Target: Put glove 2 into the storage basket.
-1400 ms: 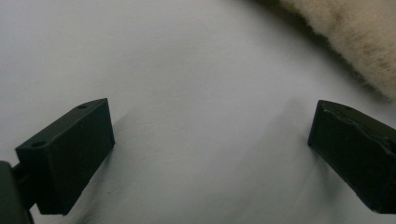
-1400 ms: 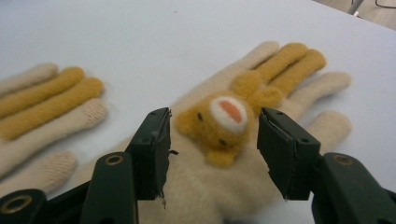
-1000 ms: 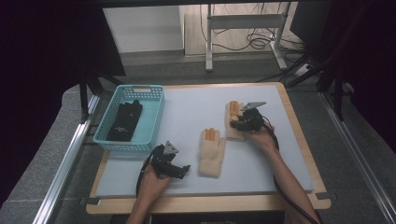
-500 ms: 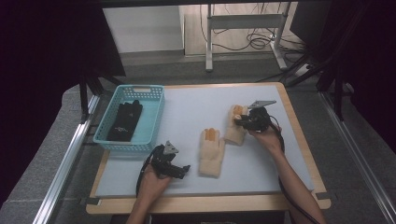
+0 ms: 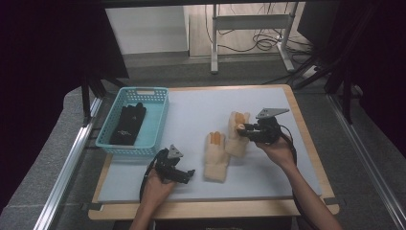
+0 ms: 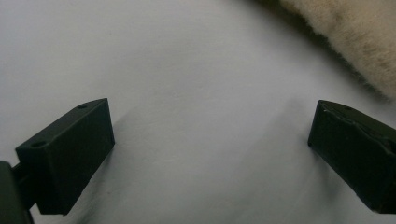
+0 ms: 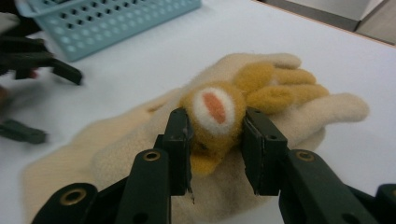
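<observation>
Right tongs [image 7: 215, 140] clamp the right glove [image 7: 289, 112] by its orange trim, lifting; next, carry it left to the basket [image 5: 155, 103]. Left tongs [image 6: 210, 149] gape empty.

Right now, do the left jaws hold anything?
No: in the left gripper view the left gripper has jaws wide apart over bare table.

The cream glove [image 7: 140, 135] is a fuzzy fleece cloth with a matt, napped pile, and the yellow-orange animal face [image 7: 219, 112] on it is the same woolly stuff; the other cream glove [image 5: 215, 157] looks alike. The basket [image 5: 154, 125] is smooth pale-blue perforated plastic; the black glove [image 5: 129, 123] inside is matt cloth. The tabletop [image 5: 191, 110] is smooth, matt white with a pale wooden edge; the right gripper [image 7: 215, 140] has matt black jaws.
</observation>
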A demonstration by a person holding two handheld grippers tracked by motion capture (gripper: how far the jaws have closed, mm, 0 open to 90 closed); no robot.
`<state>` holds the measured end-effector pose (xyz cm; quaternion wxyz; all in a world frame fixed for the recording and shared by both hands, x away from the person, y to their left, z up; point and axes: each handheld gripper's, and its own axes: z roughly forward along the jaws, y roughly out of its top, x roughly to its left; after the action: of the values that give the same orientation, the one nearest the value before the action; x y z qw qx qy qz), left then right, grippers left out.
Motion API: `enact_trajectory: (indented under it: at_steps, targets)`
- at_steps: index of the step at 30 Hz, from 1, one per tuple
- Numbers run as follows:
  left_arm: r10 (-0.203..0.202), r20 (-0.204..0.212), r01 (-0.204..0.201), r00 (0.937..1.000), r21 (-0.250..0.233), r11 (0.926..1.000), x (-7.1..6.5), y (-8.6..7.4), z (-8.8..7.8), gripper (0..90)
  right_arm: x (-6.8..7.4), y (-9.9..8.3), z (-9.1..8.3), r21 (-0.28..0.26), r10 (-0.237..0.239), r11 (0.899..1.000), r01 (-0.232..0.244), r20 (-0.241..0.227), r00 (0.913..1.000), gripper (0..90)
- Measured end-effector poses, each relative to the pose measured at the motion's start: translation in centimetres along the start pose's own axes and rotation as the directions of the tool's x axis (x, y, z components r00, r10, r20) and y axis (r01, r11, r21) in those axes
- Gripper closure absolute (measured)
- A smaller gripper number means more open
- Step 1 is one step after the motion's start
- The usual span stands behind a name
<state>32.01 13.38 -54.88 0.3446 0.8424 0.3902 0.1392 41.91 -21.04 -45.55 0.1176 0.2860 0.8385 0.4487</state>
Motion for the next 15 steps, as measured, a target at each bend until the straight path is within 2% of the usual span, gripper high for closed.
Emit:
enact_trajectory:
  at_steps: [4, 8, 10, 11, 12, 15]
  targets:
    - [-0.001, 0.000, 0.001, 1.0000, 0.000, 1.0000, 0.0, 0.0, 0.0, 0.7, 1.7, 0.1, -0.8, -0.014, 0.011, 1.000, -0.012, -0.041, 0.9991, 63.8]
    - [0.000, 0.000, 0.000, 1.0000, 0.001, 1.0000, 0.0, 0.0, 0.0, 0.7, 3.6, -0.1, -0.6, 0.000, 0.024, 1.000, -0.024, -0.077, 0.9968, 63.8]
    - [-0.003, -0.001, 0.003, 1.0000, -0.002, 1.0000, 0.0, 0.0, 0.0, 0.7, 4.7, -0.2, -0.1, 0.009, 0.036, 0.999, -0.035, -0.097, 0.9947, 63.7]
    - [-0.003, -0.001, 0.003, 1.0000, -0.002, 1.0000, 0.0, 0.0, 0.0, 0.7, 4.7, -0.2, -0.1, 0.009, 0.036, 0.999, -0.035, -0.097, 0.9947, 63.7]
    - [-0.008, -0.001, 0.008, 1.0000, -0.007, 0.9999, -0.1, 0.0, 0.0, 0.7, 5.5, -0.2, 0.6, 0.017, 0.036, 0.999, -0.034, -0.111, 0.9932, 63.7]
    - [-0.008, -0.001, 0.008, 1.0000, -0.007, 0.9999, -0.1, 0.0, 0.0, 0.7, 6.7, -0.2, 1.9, 0.035, 0.038, 0.999, -0.035, -0.112, 0.9930, 63.6]
